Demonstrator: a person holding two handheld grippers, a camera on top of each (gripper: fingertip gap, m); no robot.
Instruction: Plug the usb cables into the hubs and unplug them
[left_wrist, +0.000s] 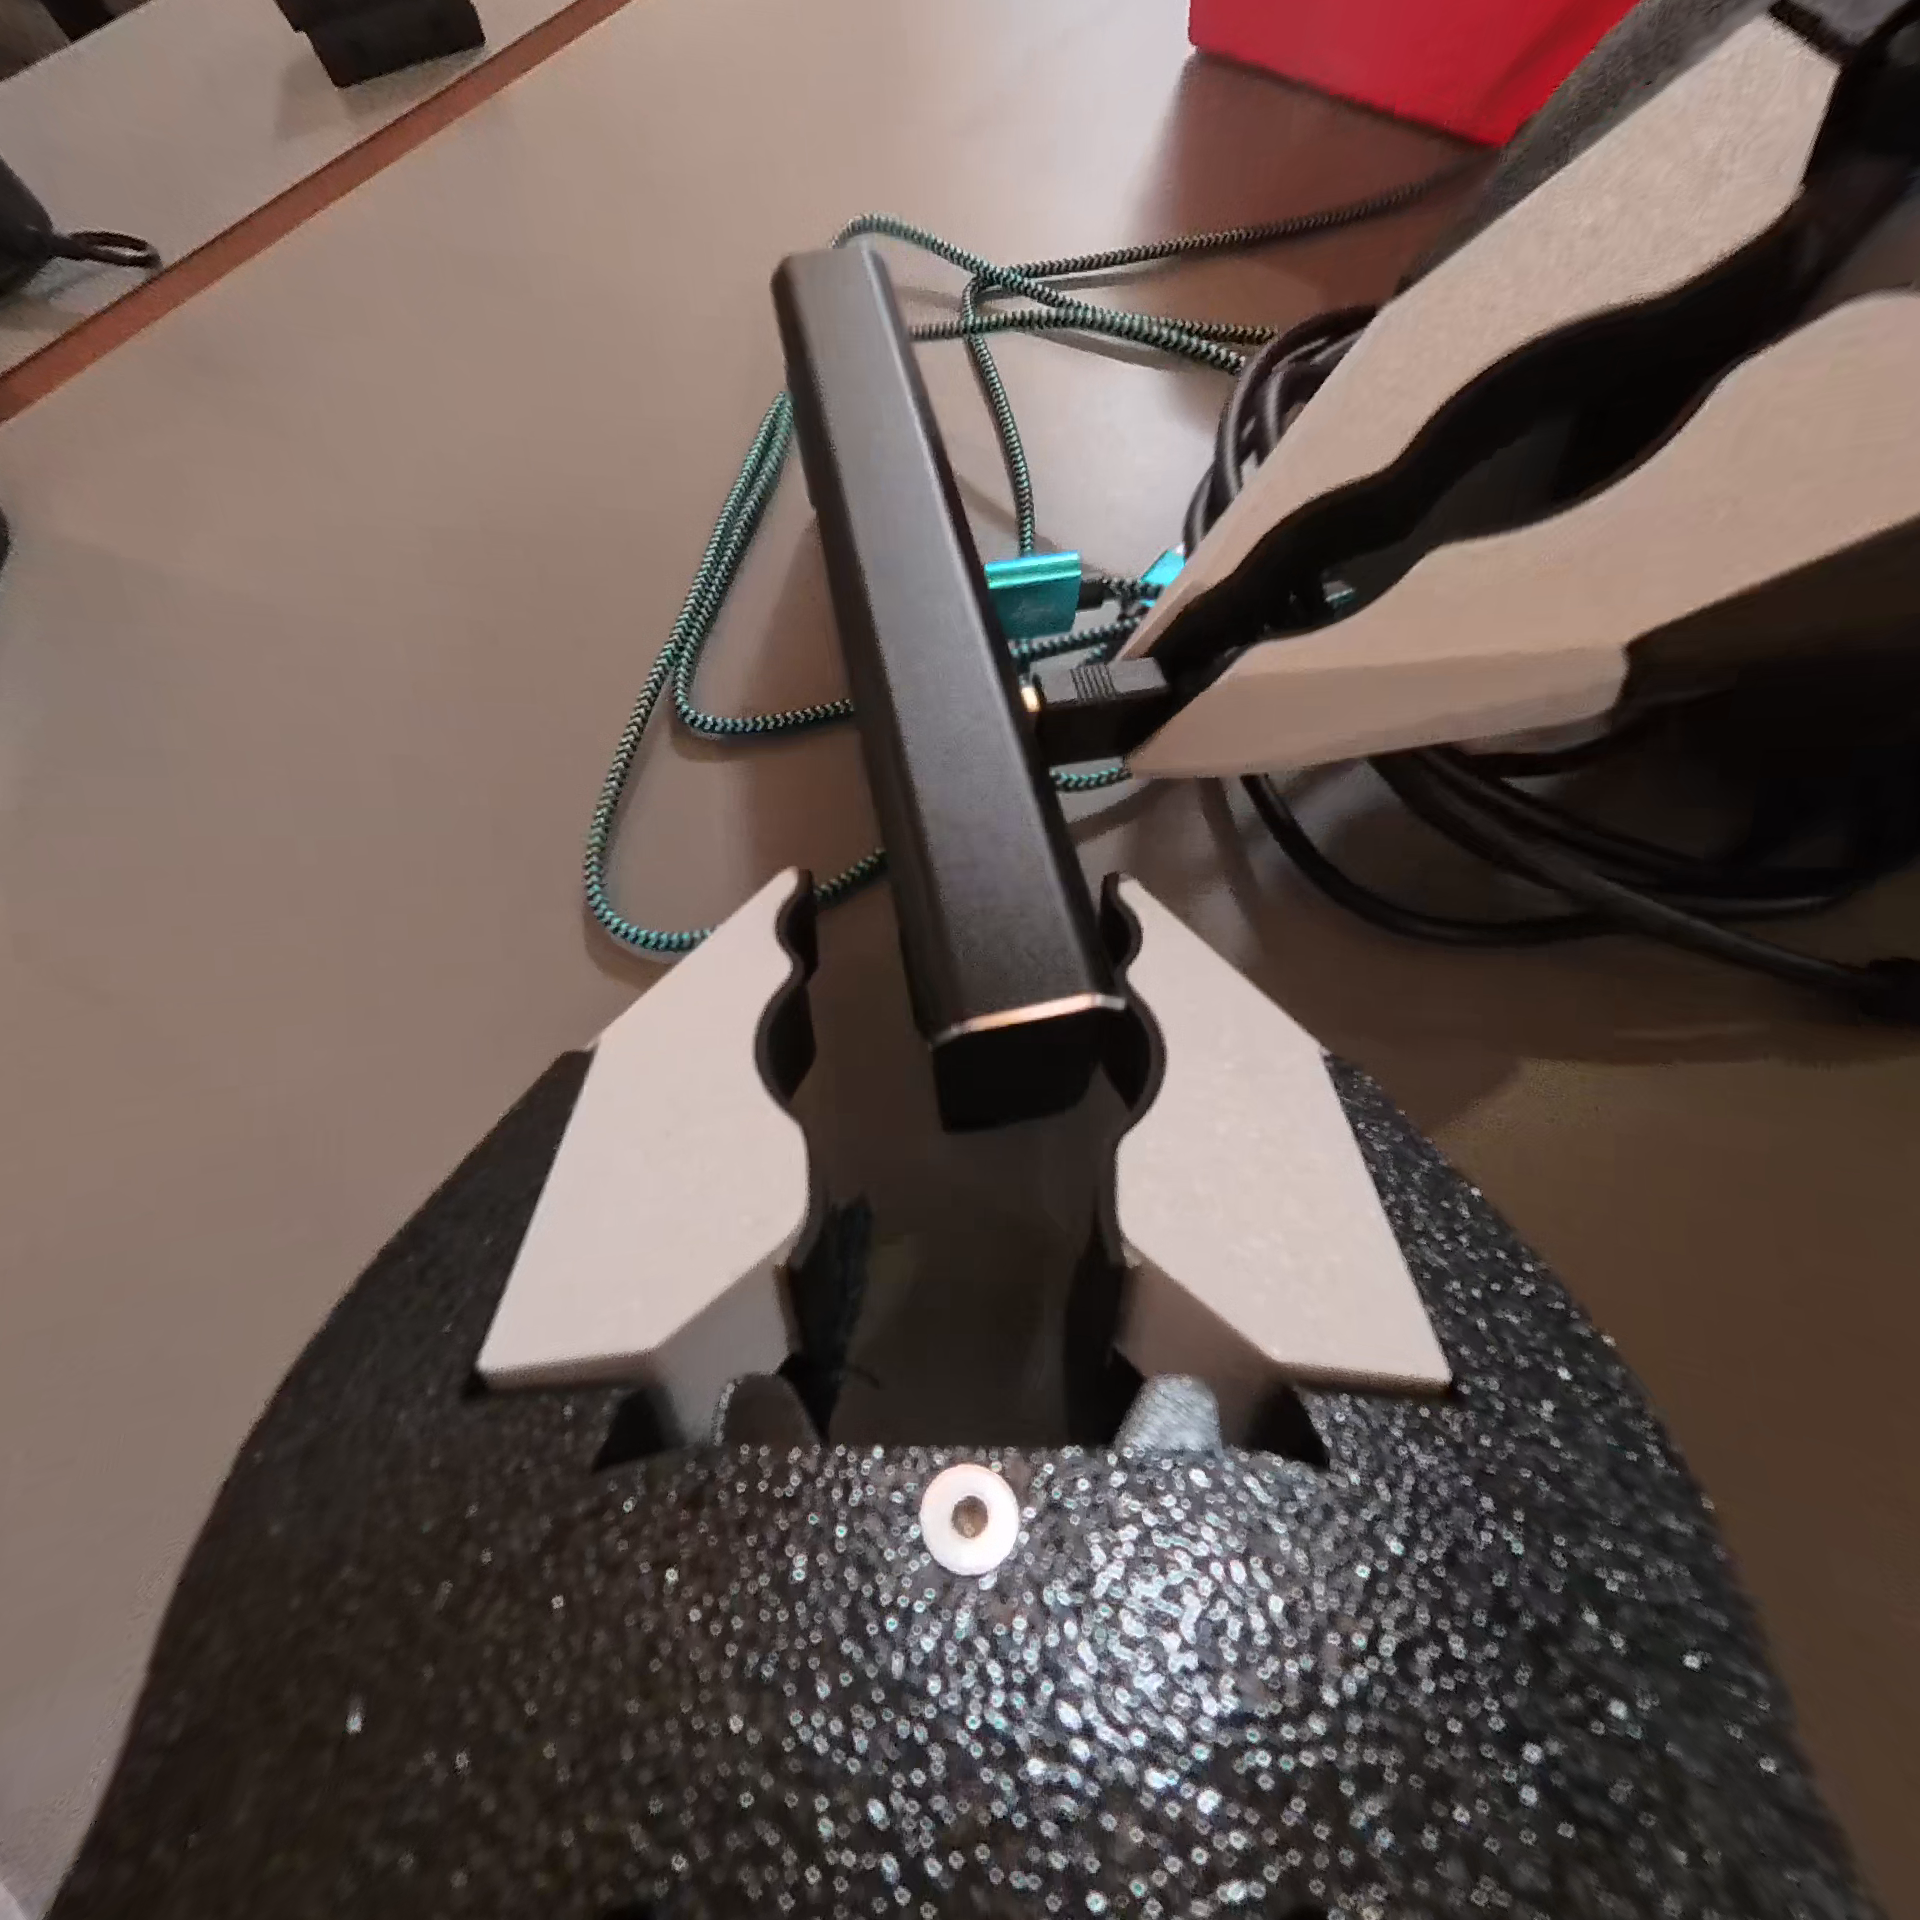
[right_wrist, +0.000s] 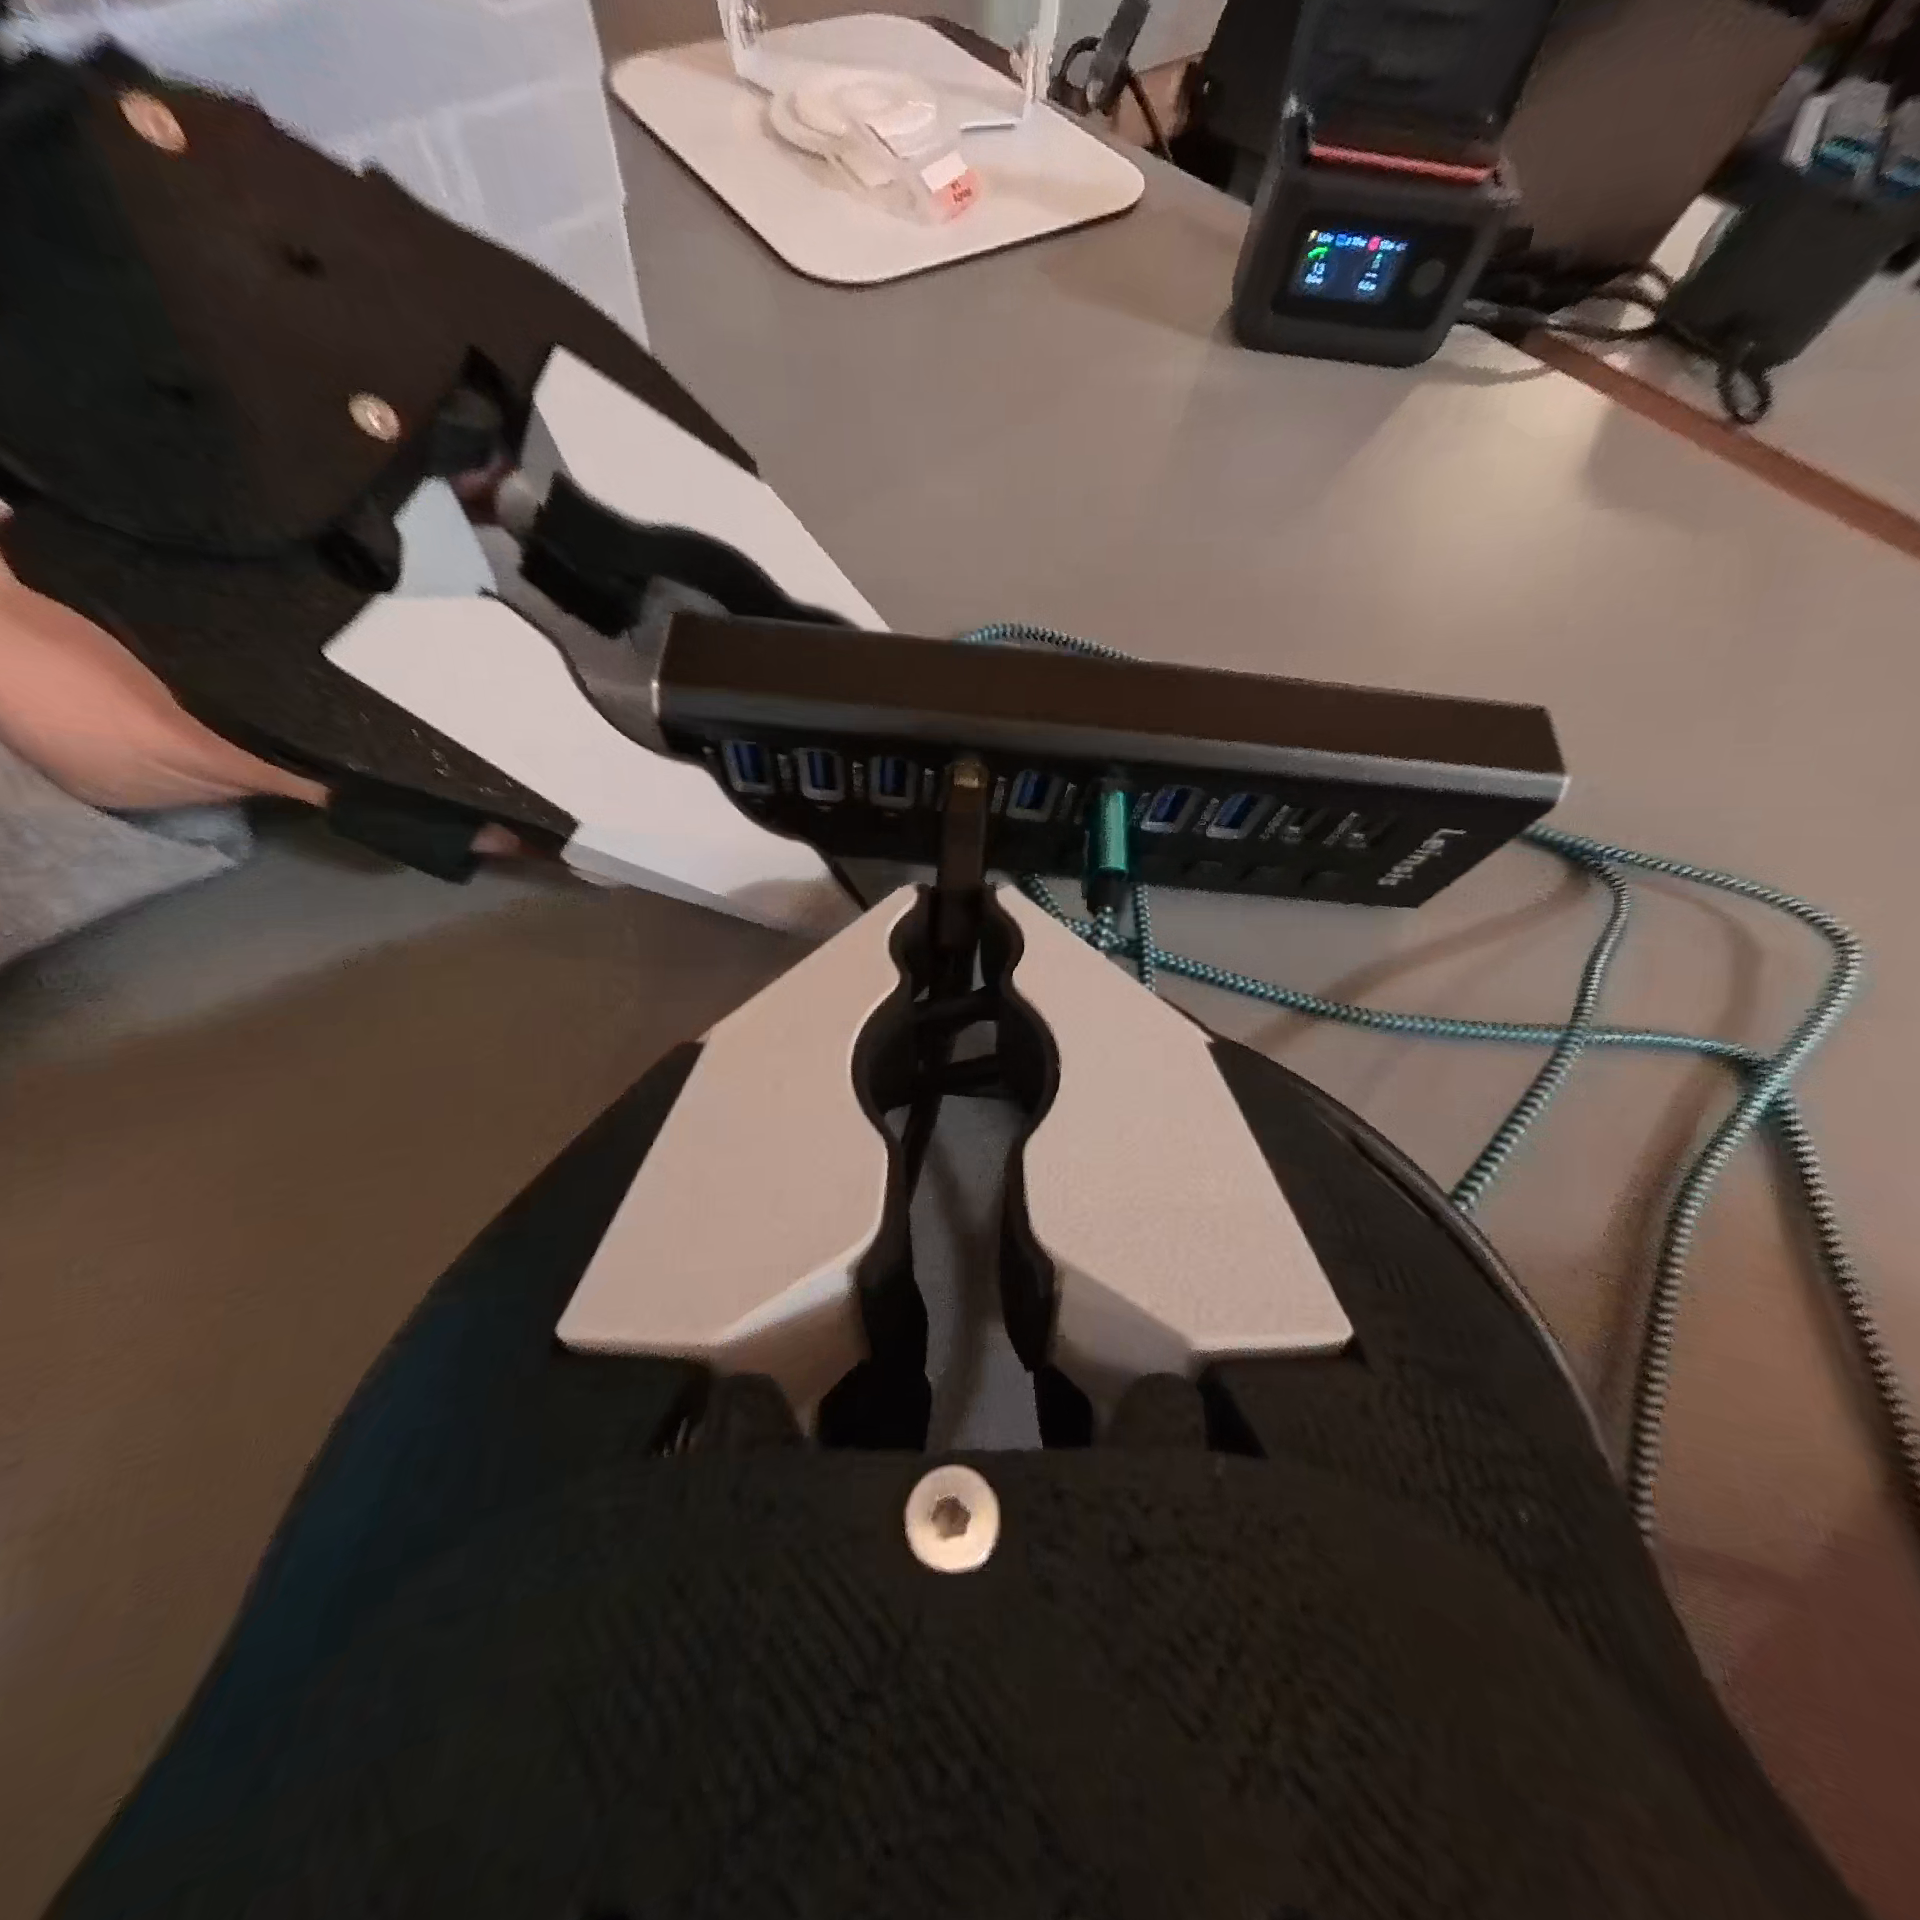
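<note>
Two grippers are working together: the left gripper (left_wrist: 951, 1049) is pinching the near end of the black hub (left_wrist: 914, 665), lifted mid-frame, while the right gripper (right_wrist: 956, 935) is squeezing a black plug (right_wrist: 964, 821) at a middle port. Pushing crooked could be bending the plug or twisting the hub loose. Teal cables (right_wrist: 1621, 1039) are crowding the right; the table (left_wrist: 364, 623) on the left is giving room.

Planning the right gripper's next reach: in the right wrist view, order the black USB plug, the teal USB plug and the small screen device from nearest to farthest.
1. Black USB plug, in the fingers.
2. Teal USB plug, just right, in the hub.
3. Screen device, far back right.
</note>
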